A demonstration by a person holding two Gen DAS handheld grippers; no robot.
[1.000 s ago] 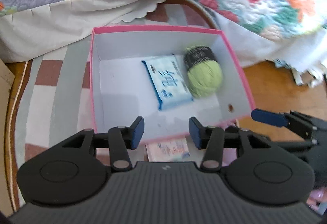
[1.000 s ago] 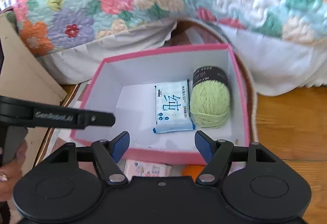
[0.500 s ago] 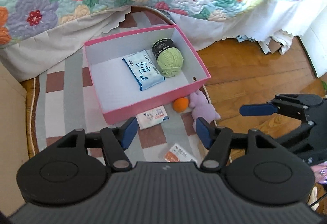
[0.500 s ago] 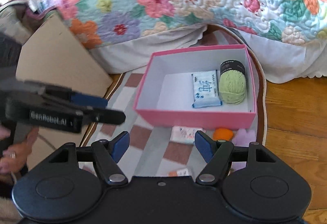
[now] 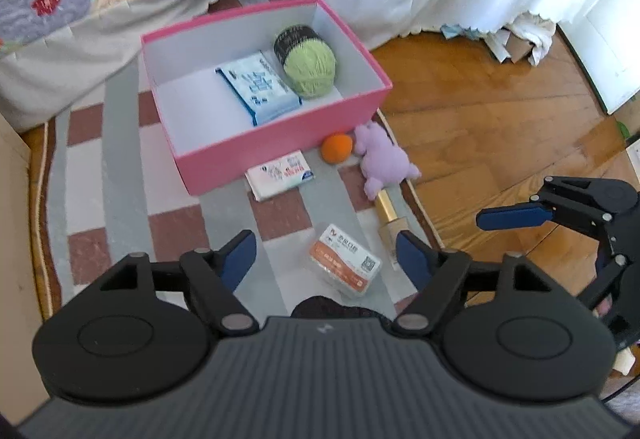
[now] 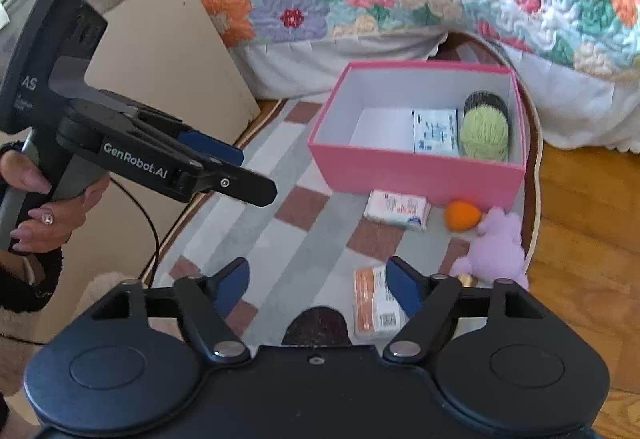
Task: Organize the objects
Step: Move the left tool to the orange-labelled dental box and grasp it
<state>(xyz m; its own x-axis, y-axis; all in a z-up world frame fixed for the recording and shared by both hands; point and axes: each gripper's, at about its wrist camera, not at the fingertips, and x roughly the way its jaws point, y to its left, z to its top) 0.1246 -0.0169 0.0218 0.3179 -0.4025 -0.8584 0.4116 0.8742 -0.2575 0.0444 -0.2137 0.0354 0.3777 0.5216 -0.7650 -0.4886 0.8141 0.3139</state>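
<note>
**Inspector:** Left wrist view shows the left tongs (image 5: 326,253) with jaws opening and nothing between the pads; they hang above the rug (image 5: 120,175), over the orange-and-white card pack (image 5: 345,266).

**Assistant:** And the right tongs (image 6: 316,281)?

**Inspector:** Jaws likewise opening, empty. The card pack shows just inside the right-hand pad in that view, but no pad presses on it.

**Assistant:** Where do the task's things stand?

**Inspector:** The pink box (image 5: 280,159) sits on the rug by the bed. Inside it lie the blue tissue packet (image 5: 260,87) and the green yarn ball (image 5: 310,67), side by side and touching or nearly so. Outside, near the box's near wall: a white tissue pack (image 5: 280,175), an orange ball (image 5: 338,147), a purple plush toy (image 5: 382,163) and a gold tube (image 5: 390,223) partly under the plush. The card pack lies nearest the tongs.

**Assistant:** Which step is in hand?

**Inspector:** Judged from the layout, two items are stowed and five remain; both tongs are empty and between picks, so a fresh pick is being set up.

**Assistant:** What does the next move call for?

**Inspector:** Probably the card pack. It lies flat, so the tongs would need to come down steeply, straddle its narrow sides, and close before lifting toward the box's free left half.
</note>
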